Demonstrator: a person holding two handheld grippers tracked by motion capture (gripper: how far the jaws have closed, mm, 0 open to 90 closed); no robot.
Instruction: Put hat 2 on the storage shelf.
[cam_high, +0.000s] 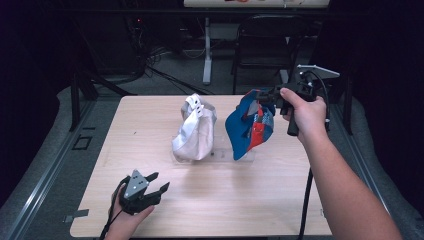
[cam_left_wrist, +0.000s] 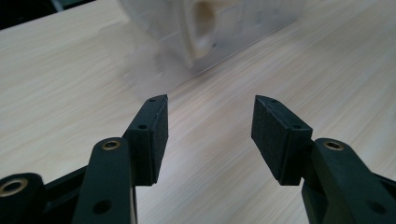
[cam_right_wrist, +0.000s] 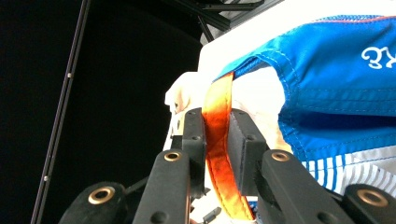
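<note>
Item one, nearest the person: the left gripper (cam_high: 156, 186), held low over the near left part of the wooden table (cam_high: 280, 200), its jaws spread wide with nothing between them; in the left gripper view the two black pads (cam_left_wrist: 156, 135) stood well apart over bare wood and pointed toward the pale cap beyond. Item two, mid-table: a white cap (cam_high: 196, 130), resting on a clear flat stand (cam_high: 240, 156), its bulk rising roughly upright with its strap end uppermost; seen blurred at the top of the left gripper view (cam_left_wrist: 210, 28). Item three, just beside it to the right: a blue cap (cam_high: 245, 131) with red and white panels, lifted off the table and hanging — its long axis ran near vertical, the lower tip pointing down toward the stand, the upper edge drawn toward the right hand. Whether the two caps touched could not be told. Item four, farthest: the right gripper (cam_high: 265, 97), held high over the far right of the table by the person's right hand (cam_high: 305, 112), pointing leftward into the blue cap's top. Its jaws were closed on an orange strap (cam_right_wrist: 219, 140) of that cap; in the right gripper view the strap ran lengthwise between the pads, with the blue fabric (cam_right_wrist: 336, 79) spreading to the right.
</note>
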